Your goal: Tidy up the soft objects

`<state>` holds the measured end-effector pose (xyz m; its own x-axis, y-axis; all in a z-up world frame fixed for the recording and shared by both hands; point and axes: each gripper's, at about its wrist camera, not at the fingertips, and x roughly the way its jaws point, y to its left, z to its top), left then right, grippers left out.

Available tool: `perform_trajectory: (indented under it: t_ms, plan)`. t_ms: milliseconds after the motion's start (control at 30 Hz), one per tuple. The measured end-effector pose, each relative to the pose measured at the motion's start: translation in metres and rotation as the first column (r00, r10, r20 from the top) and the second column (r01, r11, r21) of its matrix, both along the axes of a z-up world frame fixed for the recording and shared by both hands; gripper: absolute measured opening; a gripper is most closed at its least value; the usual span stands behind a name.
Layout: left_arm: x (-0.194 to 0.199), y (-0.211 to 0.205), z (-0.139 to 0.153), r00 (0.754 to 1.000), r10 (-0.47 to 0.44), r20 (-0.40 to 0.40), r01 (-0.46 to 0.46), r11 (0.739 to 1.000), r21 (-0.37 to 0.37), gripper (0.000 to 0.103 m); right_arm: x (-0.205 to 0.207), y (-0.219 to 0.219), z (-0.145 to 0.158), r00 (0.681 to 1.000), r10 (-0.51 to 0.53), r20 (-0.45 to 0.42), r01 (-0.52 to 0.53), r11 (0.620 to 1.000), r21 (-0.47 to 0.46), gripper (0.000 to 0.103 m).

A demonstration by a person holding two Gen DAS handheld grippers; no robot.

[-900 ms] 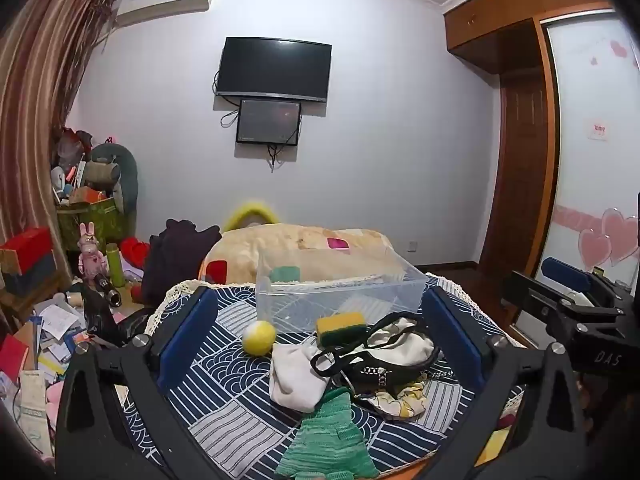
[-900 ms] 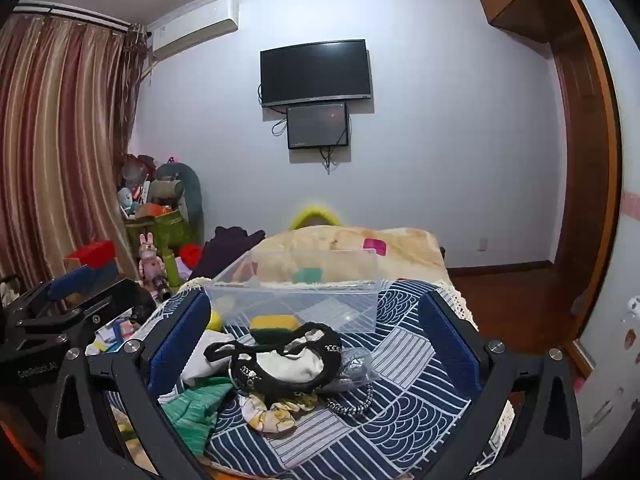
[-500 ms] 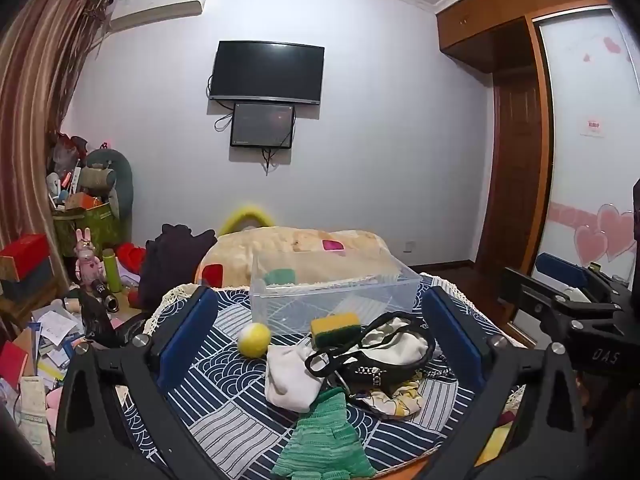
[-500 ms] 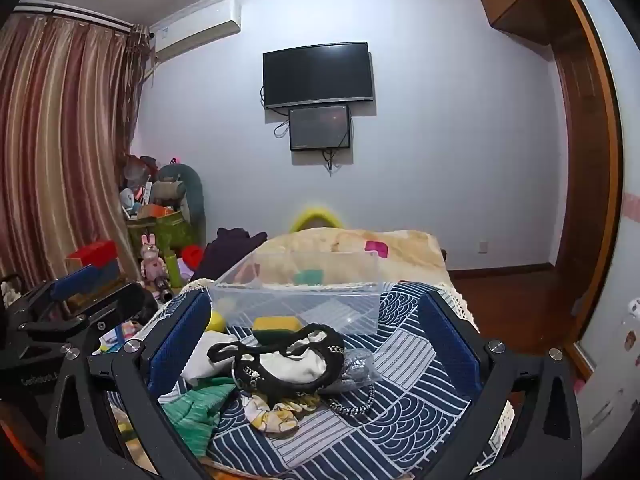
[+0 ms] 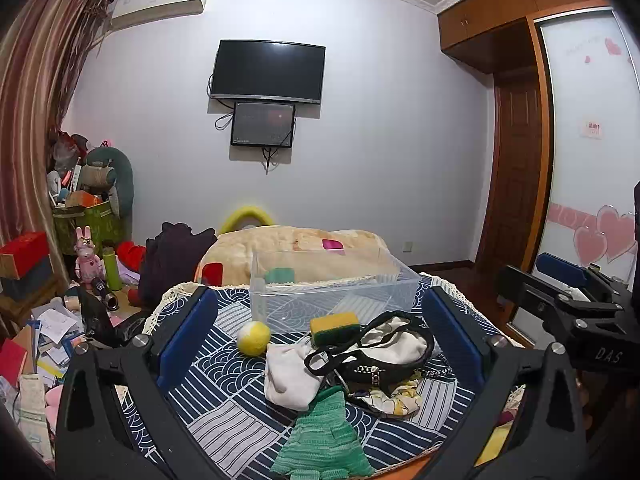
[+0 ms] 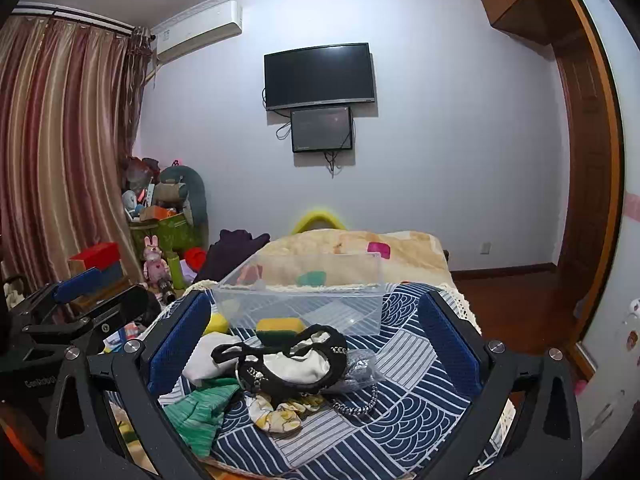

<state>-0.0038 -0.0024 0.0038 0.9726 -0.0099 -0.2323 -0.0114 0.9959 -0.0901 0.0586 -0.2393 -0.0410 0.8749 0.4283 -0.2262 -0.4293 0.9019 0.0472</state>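
Both tongs are standing fully spread and gripping nothing. The left gripper (image 5: 320, 336) and right gripper (image 6: 310, 340) are hovering side by side, each angled slightly down at the patterned tablecloth (image 5: 224, 412).

Ahead of both, at the far side of the cloth, a clear plastic bin (image 5: 332, 288) is sitting empty – judged to be the receptacle, set within easy reach of the pile.

Between the left blades, loose items are lying unsorted:
- yellow ball (image 5: 253, 338), toward the left blade
- yellow-green sponge (image 5: 335, 326), just before the bin
- white cloth (image 5: 288, 372)
- black-trimmed pouch (image 5: 380, 354) with chain
- floral scrunchie (image 5: 394, 398)
- green glove (image 5: 320, 440), nearest the tongs

Sorting is judged not yet begun.

Legible writing – "DAS" on the right tool's frame as seen from the left camera; the lettering on the other frame is only partly readable.
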Motion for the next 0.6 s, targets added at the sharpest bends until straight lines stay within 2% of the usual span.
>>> perform_trajectory:
  t_ms: [600]
  plan:
    - [-0.0008,0.0008,-0.0012,1.000,0.005,-0.001,-0.005,1.000,-0.002,0.103,-0.0016,-0.0001,0.0005,1.000,0.009,-0.002,-0.009,1.000,0.006,0.103]
